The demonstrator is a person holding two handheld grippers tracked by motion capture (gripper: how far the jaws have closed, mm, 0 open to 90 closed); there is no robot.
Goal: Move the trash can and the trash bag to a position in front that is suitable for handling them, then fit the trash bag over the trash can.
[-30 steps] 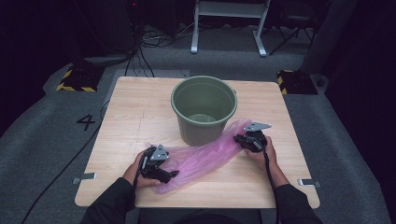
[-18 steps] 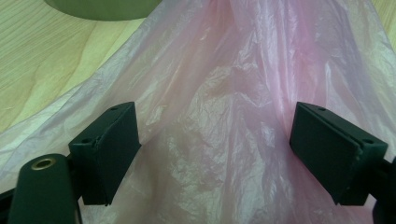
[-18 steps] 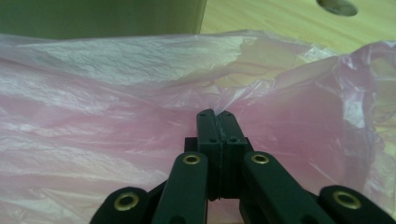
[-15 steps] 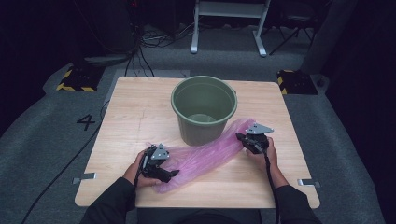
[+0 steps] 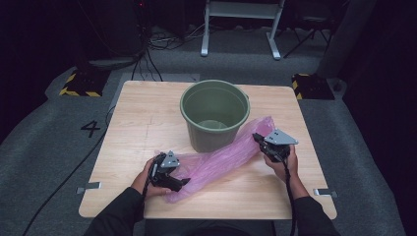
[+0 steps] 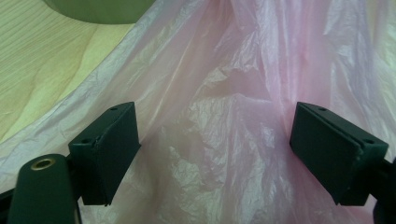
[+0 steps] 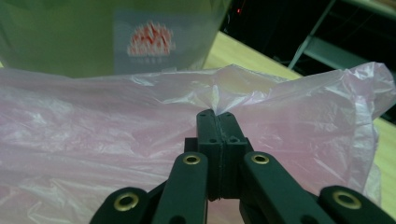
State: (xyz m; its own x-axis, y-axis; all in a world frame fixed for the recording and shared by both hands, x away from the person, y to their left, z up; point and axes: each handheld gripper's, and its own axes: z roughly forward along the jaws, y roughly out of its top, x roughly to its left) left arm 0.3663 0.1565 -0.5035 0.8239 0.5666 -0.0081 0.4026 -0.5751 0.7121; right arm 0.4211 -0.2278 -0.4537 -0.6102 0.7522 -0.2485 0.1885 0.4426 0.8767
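- Spreading out across the near half of one wooden table (image 5: 137, 118): a single pink plastic bag (image 5: 221, 160), lying limp from near the front-left part of the top up toward the right edge, its far end passing just beside the bucket's right flank.
- Standing upright near the middle of the back edge: one green bucket (image 5: 214, 115), open-topped, nothing to be made out inside but a pale patch at the bottom; bears a label with a red mark, seen blurred in the right gripper view (image 7: 149, 39).
- Judging by how things lie: early stage of lining the bucket with the bag, namely getting a hold on the film at both ends before lifting and opening it.
- Pinching a fold of the bag's upper edge: right gripper (image 5: 265, 142), jaws pressed flat together with thin film caught between them, close to the right edge of the table.
- Hovering over the bag's near end, toward the front-left: left gripper (image 5: 181, 183), jaws spread wide with crumpled film (image 6: 219, 126) lying between and beneath them, nothing gripped yet.
- Calling next, most likely, for closing the left jaws on one layer only, then drawing the two ends apart to find the mouth; thin, slippery film, so easy to catch both layers or to lose the pinch.
- Counting: one table, one bucket, one bag, two grippers, two hands, a cable trailing from each gripper.
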